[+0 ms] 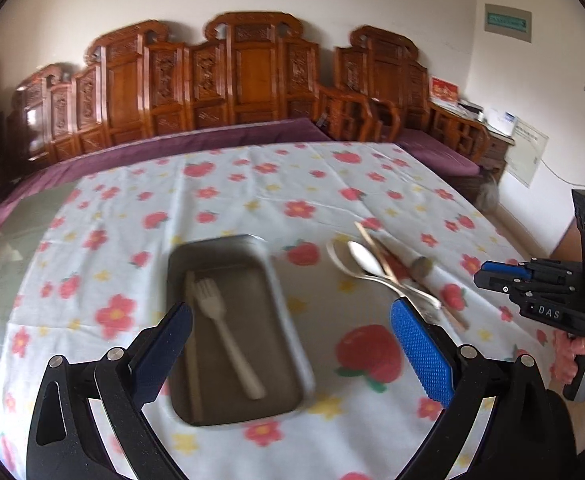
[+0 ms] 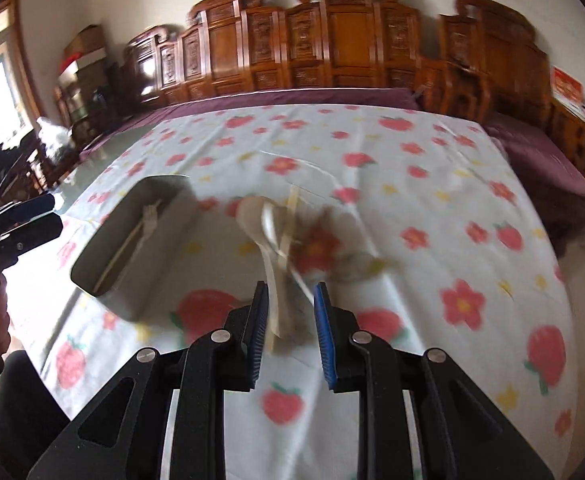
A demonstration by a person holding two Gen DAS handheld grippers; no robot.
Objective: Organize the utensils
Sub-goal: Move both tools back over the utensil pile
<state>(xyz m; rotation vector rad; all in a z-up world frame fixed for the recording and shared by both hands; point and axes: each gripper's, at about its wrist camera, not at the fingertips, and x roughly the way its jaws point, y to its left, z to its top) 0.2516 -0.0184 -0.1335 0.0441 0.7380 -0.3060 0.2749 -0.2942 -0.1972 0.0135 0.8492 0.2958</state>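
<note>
Your left gripper hangs wide open over the metal tray, which holds a fork and a chopstick. Your right gripper hovers part-open, gripping nothing, above blurred spoons on the flowered tablecloth.

One metal tray is seen on the flowered tablecloth. Inside the tray, one pale fork and one chopstick are counted. To the right of the tray, a loose pile is found, in which two spoons and at least one more chopstick can be made out; the rest of the pile is too blurred to be counted. Two grippers are seen, one on each side of the tray.
</note>
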